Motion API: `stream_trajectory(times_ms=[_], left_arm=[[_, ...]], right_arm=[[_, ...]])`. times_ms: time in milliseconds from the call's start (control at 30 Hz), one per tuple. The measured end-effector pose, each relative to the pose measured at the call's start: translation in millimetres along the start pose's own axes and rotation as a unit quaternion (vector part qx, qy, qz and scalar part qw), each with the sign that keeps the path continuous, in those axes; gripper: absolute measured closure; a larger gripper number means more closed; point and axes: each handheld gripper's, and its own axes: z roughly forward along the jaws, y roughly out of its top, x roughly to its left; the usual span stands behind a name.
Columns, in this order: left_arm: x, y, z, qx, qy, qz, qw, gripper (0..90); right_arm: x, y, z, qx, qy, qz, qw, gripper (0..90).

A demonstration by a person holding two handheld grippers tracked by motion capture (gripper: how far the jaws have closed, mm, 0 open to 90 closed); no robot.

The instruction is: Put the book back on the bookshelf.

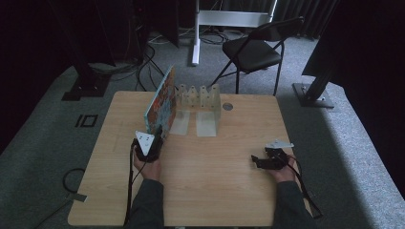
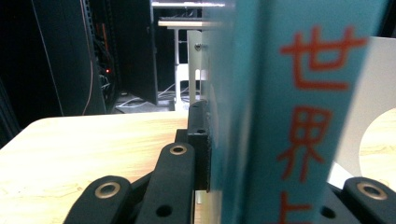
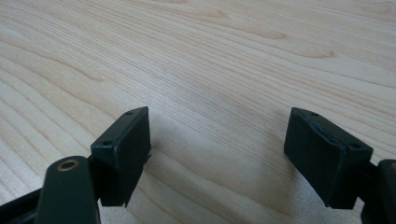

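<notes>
From the high view, the left hand-held gripper grips the near lower edge of a book that stands upright on the wooden tabletop, tilted a little, just left of a pale bookend rack with several upright dividers. That view shows the book's colourful cover but none of its writing. The left gripper view shows the teal spine close up, clamped between the black jaws, with red-orange characters running down it: 世, 界 and the top of what looks like 上, the rest cut off by the picture's lower edge. Behind the spine a white divider of the rack stands with a round cut-out. The right hand-held gripper rests low over the tabletop well to the right of the book, and the right gripper view shows its jaws spread wide with nothing between them but bare wood grain. A black folding chair stands on the grey carpet beyond the tabletop.
</notes>
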Motion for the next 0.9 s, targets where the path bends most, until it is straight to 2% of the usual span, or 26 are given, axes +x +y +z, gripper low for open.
stream_trajectory(times_ms=[900], left_arm=[[1.7,-8.5,-4.3,0.002,0.002,-0.01,0.9999,80.8]], right_arm=[[0.2,0.0,0.1,0.0,-0.001,0.0,1.0,22.4]])
